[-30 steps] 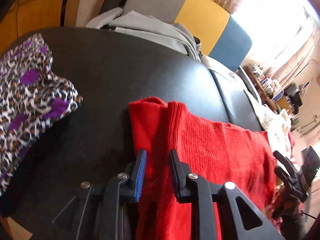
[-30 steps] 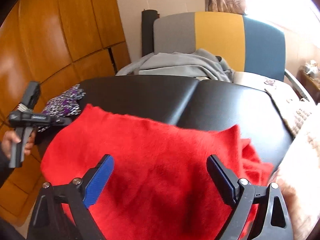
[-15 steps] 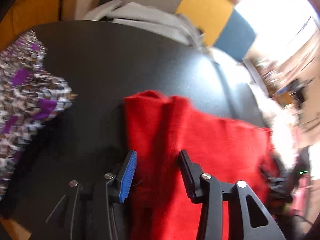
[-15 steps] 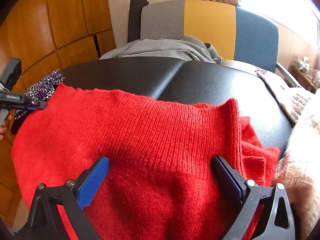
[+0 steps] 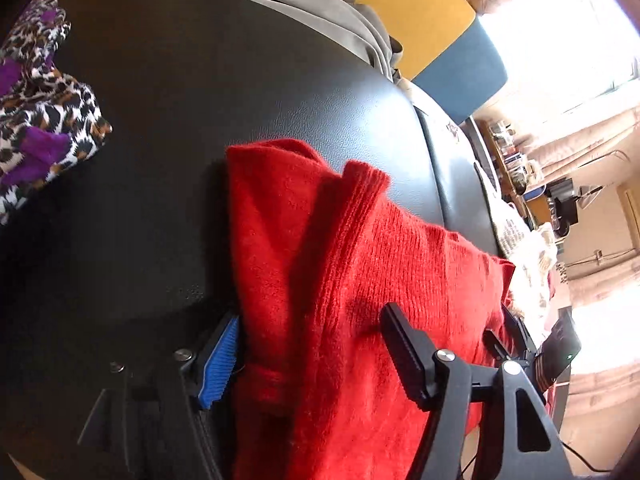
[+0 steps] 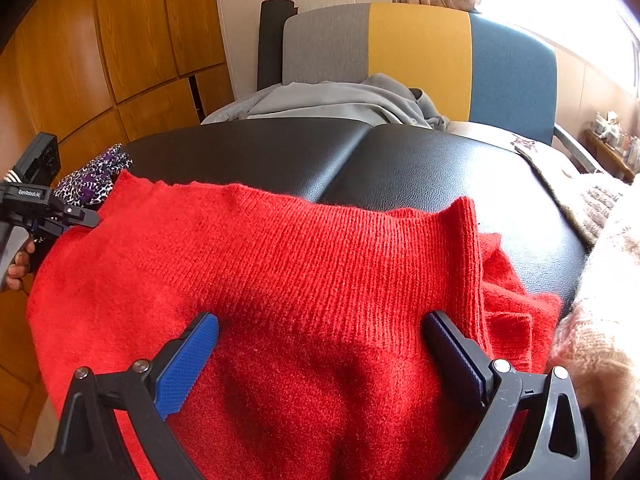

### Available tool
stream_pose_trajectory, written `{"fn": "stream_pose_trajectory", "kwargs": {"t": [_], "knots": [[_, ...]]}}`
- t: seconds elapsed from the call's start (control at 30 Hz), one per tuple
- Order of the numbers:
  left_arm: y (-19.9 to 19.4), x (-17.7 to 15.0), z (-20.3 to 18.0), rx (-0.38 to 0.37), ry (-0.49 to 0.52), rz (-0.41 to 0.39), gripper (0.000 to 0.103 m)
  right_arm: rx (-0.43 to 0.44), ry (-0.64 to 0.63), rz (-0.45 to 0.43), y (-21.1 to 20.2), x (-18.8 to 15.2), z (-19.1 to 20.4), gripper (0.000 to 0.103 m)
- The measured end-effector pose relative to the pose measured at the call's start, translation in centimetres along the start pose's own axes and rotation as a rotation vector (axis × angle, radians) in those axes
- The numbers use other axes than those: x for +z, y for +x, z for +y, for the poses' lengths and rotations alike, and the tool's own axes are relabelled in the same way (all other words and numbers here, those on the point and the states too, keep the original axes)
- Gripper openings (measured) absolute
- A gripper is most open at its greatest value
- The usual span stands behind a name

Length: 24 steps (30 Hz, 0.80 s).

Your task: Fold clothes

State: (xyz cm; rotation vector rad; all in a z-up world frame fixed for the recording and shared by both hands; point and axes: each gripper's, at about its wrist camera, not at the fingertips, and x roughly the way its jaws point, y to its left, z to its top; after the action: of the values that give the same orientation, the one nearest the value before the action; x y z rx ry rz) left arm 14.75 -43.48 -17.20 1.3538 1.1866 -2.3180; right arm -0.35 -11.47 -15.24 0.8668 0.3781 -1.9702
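A red knitted sweater (image 6: pixel 288 264) lies on a black padded table (image 6: pixel 420 168), its ribbed edge folded over. My right gripper (image 6: pixel 320 344) is open wide, its jaws resting on the sweater's near part with cloth between them. My left gripper (image 5: pixel 308 344) is open over the sweater's (image 5: pixel 360 280) left end, one blue pad at the cloth's edge. The left gripper also shows at the left edge of the right wrist view (image 6: pixel 60 216), at the sweater's corner. The right gripper shows in the left wrist view (image 5: pixel 516 340) at the sweater's far end.
A leopard-print garment with purple patches (image 5: pixel 36 120) lies at the table's left (image 6: pixel 92 180). A grey garment (image 6: pixel 340 100) lies behind the table before a grey, yellow and blue chair back (image 6: pixel 416 52). A beige knit (image 6: pixel 600 280) lies at the right. Wooden panels (image 6: pixel 100 60) stand left.
My left gripper has opened from nearly shut on the sweater's left end to wide open. My right gripper has come down closer onto the sweater, which now lies flatter on the table.
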Motion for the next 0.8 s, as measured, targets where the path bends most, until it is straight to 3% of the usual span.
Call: {"fn": "stream_pose_trajectory", "kwargs": {"t": [0.07,0.13,0.23,0.33,0.43,0.5,0.57,0.67,0.8], "knots": [[0.3,0.0,-0.8,0.037,0.059,-0.006,0.067,0.003,0.001,-0.001,0.0,0.0,-0.1,0.103],[0.4,0.1,-0.9,0.053,0.087,0.0,0.043,0.008,0.004,-0.003,0.0,0.0,-0.2,0.103],[0.0,0.2,1.2,-0.054,-0.024,0.002,0.027,0.013,0.008,-0.001,0.0,0.0,-0.2,0.103],[-0.4,0.2,2.5,-0.109,-0.113,-0.006,0.022,0.041,0.009,0.025,-0.3,0.6,-0.4,0.102],[-2.2,0.5,2.5,-0.119,-0.123,-0.054,0.021,0.125,-0.012,0.042,-2.8,1.9,-1.3,0.074],[-3.7,0.8,2.3,-0.124,-0.121,-0.084,0.02,0.178,-0.033,0.064,-4.2,2.5,-2.1,0.07],[-5.3,1.1,1.8,-0.121,-0.107,-0.1,0.02,0.218,-0.091,0.108,-5.0,2.7,-2.2,0.058],[-7.8,0.8,0.6,-0.121,-0.071,-0.113,0.02,0.259,-0.178,0.149,-5.4,2.9,-1.4,0.053],[-10.1,1.0,-2.2,-0.172,-0.045,-0.137,0.02,0.186,-0.318,0.273,-2.7,1.6,-0.3,0.043]]}}
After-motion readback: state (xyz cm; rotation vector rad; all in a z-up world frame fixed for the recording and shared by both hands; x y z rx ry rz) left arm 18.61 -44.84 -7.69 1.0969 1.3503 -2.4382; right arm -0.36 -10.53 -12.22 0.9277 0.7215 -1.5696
